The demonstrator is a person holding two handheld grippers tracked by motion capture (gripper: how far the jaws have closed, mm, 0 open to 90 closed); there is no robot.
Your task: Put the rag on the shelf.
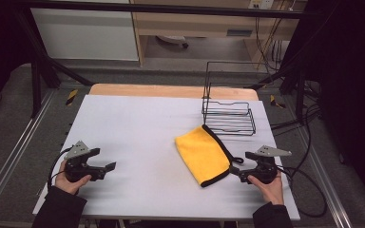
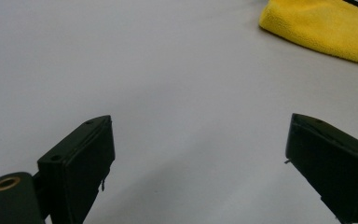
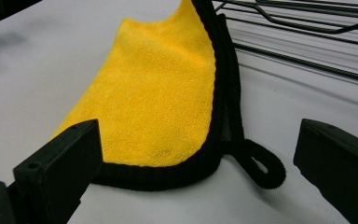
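Right gripper (image 1: 237, 168) held low at the near right of the table (image 1: 138, 123), jaws spread wide and empty, nose aimed left at the near corner of the yellow cloth (image 1: 202, 153). Seen along those jaws in the right gripper view: the cloth's black-bound corner and its small hanging loop (image 3: 260, 164) lying just ahead, between the two pads but apart from both. Left gripper (image 1: 105, 169) parked at the near left, likewise released and holding nothing, pointing right across bare tabletop, well apart from the cloth; only the cloth's far-off edge (image 2: 324, 28) caught at the top right of its own view. Cloth folded flat, right of centre, long axis running from far-left to near-right, black-trimmed edge on the right, looped corner toward the right gripper, far end just beside the wire rack (image 1: 228, 116). Judged as the approach step before a first pinch: nothing grasped yet. Next move likely calls for easing the right gripper forward and down so the pads straddle the bound corner, then closing on the trim rather than the loop alone.
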